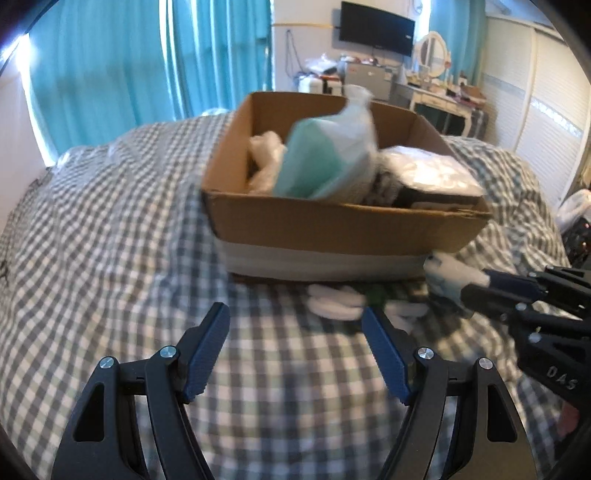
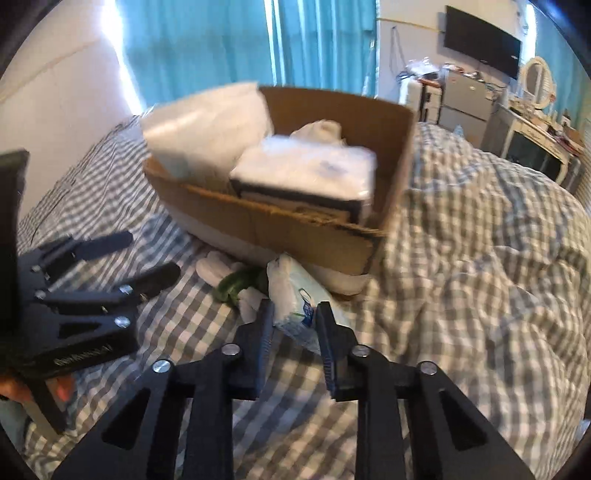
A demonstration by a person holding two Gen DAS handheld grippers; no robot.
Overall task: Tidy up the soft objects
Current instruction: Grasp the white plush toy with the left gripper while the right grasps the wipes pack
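Note:
A cardboard box (image 1: 343,225) sits on the checked bed and holds several soft packs. A teal and white bagged pack (image 1: 328,155) is blurred above the box's middle. My left gripper (image 1: 295,314) is open and empty in front of the box; it also shows in the right wrist view (image 2: 151,258). My right gripper (image 2: 293,314) is shut on a white soft pack with blue print (image 2: 295,291) lying by the box's near corner; the same pack shows in the left wrist view (image 1: 448,277). The box also shows in the right wrist view (image 2: 295,229).
White pads (image 1: 336,301) and a green item (image 2: 236,286) lie on the checked quilt (image 1: 110,240) in front of the box. Teal curtains (image 1: 147,62), a wall TV (image 1: 376,27) and a cluttered dresser (image 1: 439,99) stand behind the bed.

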